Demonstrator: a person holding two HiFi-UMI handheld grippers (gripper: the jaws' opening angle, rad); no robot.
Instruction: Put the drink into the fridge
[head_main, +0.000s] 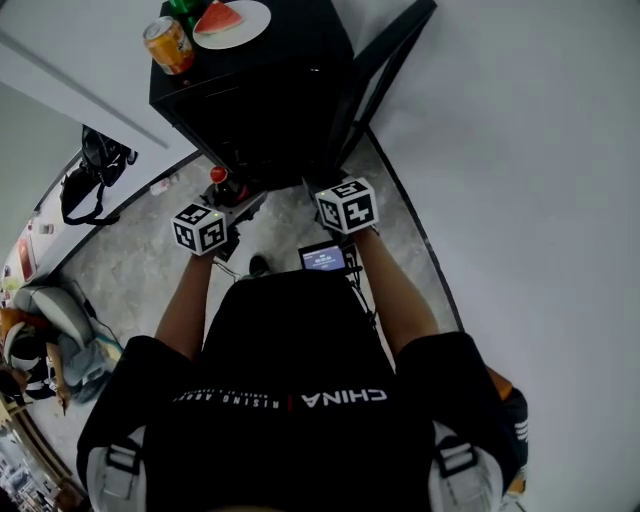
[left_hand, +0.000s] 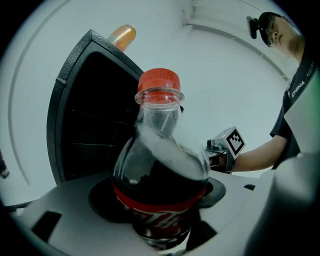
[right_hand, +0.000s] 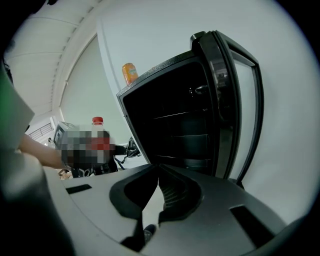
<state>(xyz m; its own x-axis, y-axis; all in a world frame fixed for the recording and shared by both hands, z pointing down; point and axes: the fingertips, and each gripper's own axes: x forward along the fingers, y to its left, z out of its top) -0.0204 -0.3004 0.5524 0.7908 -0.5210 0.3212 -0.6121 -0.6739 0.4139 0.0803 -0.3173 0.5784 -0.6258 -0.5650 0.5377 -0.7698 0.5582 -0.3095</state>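
1. The cola bottle (left_hand: 160, 165), red cap (left_hand: 159, 82) uppermost and tilted slightly, is clamped in my left gripper (left_hand: 160, 196). The jaws press on its lower body at the red label band. The dark liquid fills about half the bottle.
2. The bottle is held in the air in front of the fridge (head_main: 270, 80), outside the cabinet. In the head view the fridge lies at 12 o'clock from the bottle.
3. My right gripper (right_hand: 159, 175) is empty, with its jaws closed together. It sits beside the left gripper, at 3 o'clock from it in the head view.
4. The fridge is a small black unit. Its door (right_hand: 240, 110) is swung open at 1 o'clock, and the dark interior shows shelves (right_hand: 182, 116).
5. On the fridge top, an orange can (head_main: 168, 45) stands at 11 o'clock, just beside a plate (head_main: 255, 25) carrying a watermelon slice (head_main: 218, 18).
6. The floor (head_main: 150, 270) is grey and mottled. A white wall (head_main: 520, 150) bounds it on the right.
7. A black bag (head_main: 92, 175) lies on the floor at 9 o'clock, well apart from the fridge.
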